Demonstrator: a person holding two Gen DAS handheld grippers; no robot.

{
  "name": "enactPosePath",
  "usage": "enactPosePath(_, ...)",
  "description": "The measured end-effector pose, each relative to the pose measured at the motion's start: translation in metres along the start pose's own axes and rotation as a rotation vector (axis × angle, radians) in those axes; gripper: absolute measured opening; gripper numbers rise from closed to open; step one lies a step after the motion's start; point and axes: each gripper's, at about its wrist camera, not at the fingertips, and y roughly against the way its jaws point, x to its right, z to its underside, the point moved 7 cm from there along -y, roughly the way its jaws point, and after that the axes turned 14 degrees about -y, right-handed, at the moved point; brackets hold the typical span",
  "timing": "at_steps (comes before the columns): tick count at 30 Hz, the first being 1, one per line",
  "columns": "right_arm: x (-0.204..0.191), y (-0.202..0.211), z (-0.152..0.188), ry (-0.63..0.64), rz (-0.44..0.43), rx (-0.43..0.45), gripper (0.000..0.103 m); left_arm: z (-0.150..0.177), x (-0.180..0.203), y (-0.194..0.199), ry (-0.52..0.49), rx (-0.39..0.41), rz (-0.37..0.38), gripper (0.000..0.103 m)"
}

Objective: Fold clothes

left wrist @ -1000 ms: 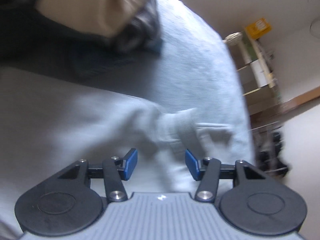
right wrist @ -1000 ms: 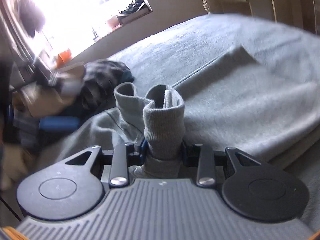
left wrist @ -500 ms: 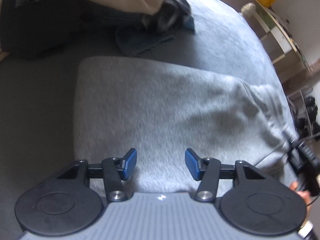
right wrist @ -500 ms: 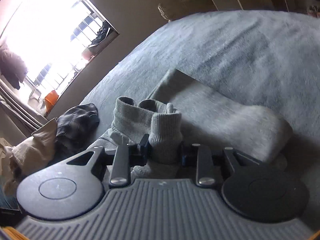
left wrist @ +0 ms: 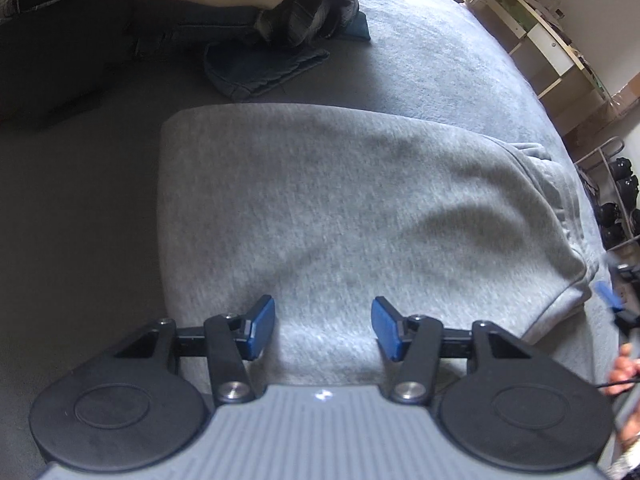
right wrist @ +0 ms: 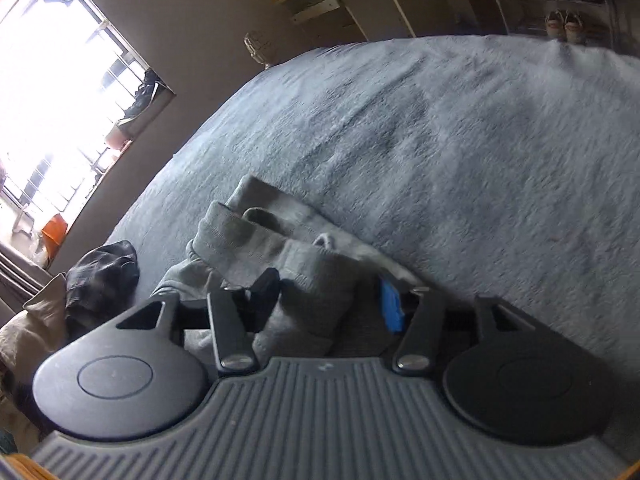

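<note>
Grey sweatshirt (left wrist: 344,208) lying folded and flat on the grey bed (left wrist: 440,64), its ribbed cuff (right wrist: 316,280) bunched at the near edge. Left hand-held gripper (left wrist: 323,328), jaws wide and empty, hangs over the sweatshirt; right hand-held gripper (right wrist: 328,304) stands parted around the cuff (contact with the blue pad (right wrist: 391,307) cannot be told). Beyond the sweatshirt, a heap of other clothes (left wrist: 280,4).

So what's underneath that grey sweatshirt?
The grey sweatshirt lies folded on a grey blanket, which shows all round it. Anything beneath the fabric itself is covered.
</note>
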Motion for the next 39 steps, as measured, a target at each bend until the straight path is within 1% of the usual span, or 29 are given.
enactPosePath(1,-0.002,0.007,-0.009,0.006,0.006,0.028,0.064,0.000,-0.001,0.000,-0.006,0.006,-0.012,0.055)
enactPosePath(4,-0.035,0.012,-0.025,0.147,-0.043,0.064,0.065,-0.001,-0.004,0.002,-0.029,0.012,-0.061,0.055)
enactPosePath(7,-0.075,-0.012,-0.023,0.325,-0.085,-0.019,0.066,-0.001,-0.007,0.005,-0.052,0.013,-0.115,0.055)
enactPosePath(9,-0.096,-0.038,-0.014,0.439,-0.079,-0.080,0.066,0.000,-0.008,0.006,-0.046,0.007,-0.122,0.055)
enactPosePath(10,-0.103,-0.052,-0.009,0.494,-0.058,-0.101,0.066,0.001,-0.008,0.006,-0.047,0.006,-0.127,0.055)
enactPosePath(11,-0.104,-0.064,-0.005,0.523,-0.037,-0.128,0.064,0.002,-0.008,0.005,-0.050,0.004,-0.130,0.055)
enactPosePath(13,-0.105,-0.085,0.005,0.570,0.002,-0.183,0.048,0.004,-0.009,0.006,-0.053,0.002,-0.138,0.055)
enactPosePath(14,-0.105,-0.096,0.009,0.593,0.022,-0.210,0.032,0.005,-0.010,0.006,-0.052,0.000,-0.142,0.055)
enactPosePath(16,-0.096,-0.097,0.006,0.572,0.040,-0.217,0.027,0.006,-0.013,0.006,-0.045,-0.004,-0.149,0.055)
enactPosePath(18,-0.086,-0.096,0.002,0.544,0.055,-0.219,0.005,0.007,-0.017,0.004,-0.026,-0.009,-0.147,0.055)
enactPosePath(20,-0.077,-0.095,-0.003,0.517,0.070,-0.222,0.004,0.006,-0.019,0.002,-0.002,-0.015,-0.141,0.055)
enactPosePath(22,-0.067,-0.094,-0.007,0.490,0.085,-0.224,0.005,0.004,-0.019,0.001,0.005,-0.020,-0.138,0.056)
enactPosePath(23,-0.063,-0.095,-0.010,0.459,0.069,-0.245,0.007,0.004,-0.018,0.000,0.004,-0.021,-0.137,0.057)
enactPosePath(25,-0.064,-0.091,-0.019,0.396,0.005,-0.255,0.009,0.004,-0.017,-0.002,-0.010,-0.025,-0.138,0.058)
enactPosePath(26,-0.066,-0.090,-0.024,0.368,-0.022,-0.257,0.014,0.005,-0.016,-0.003,-0.018,-0.028,-0.140,0.058)
enactPosePath(27,-0.068,-0.091,-0.028,0.339,-0.044,-0.263,0.022,0.005,-0.016,-0.004,-0.026,-0.031,-0.141,0.058)
enactPosePath(28,-0.069,-0.093,-0.032,0.311,-0.066,-0.270,0.038,0.005,-0.015,-0.004,-0.033,-0.032,-0.143,0.059)
enactPosePath(29,-0.071,-0.097,-0.033,0.288,-0.084,-0.290,0.058,0.005,-0.014,-0.005,-0.039,-0.032,-0.144,0.060)
enactPosePath(30,-0.072,-0.102,-0.034,0.266,-0.101,-0.314,0.064,0.006,-0.014,-0.005,-0.042,-0.033,-0.145,0.060)
enactPosePath(31,-0.074,-0.107,-0.034,0.244,-0.119,-0.337,0.065,0.006,-0.013,-0.006,-0.046,-0.033,-0.146,0.060)
enactPosePath(34,-0.078,-0.124,-0.026,0.233,-0.121,-0.414,0.066,0.006,-0.013,-0.008,-0.053,-0.034,-0.147,0.060)
enactPosePath(37,-0.079,-0.139,-0.009,0.258,-0.090,-0.490,0.066,0.006,-0.013,-0.009,-0.057,-0.034,-0.148,0.061)
enactPosePath(38,-0.080,-0.141,-0.006,0.273,-0.085,-0.496,0.067,0.006,-0.012,-0.010,-0.060,-0.033,-0.149,0.061)
enactPosePath(39,-0.082,-0.142,-0.004,0.285,-0.082,-0.496,0.065,0.007,-0.012,-0.010,-0.063,-0.033,-0.150,0.062)
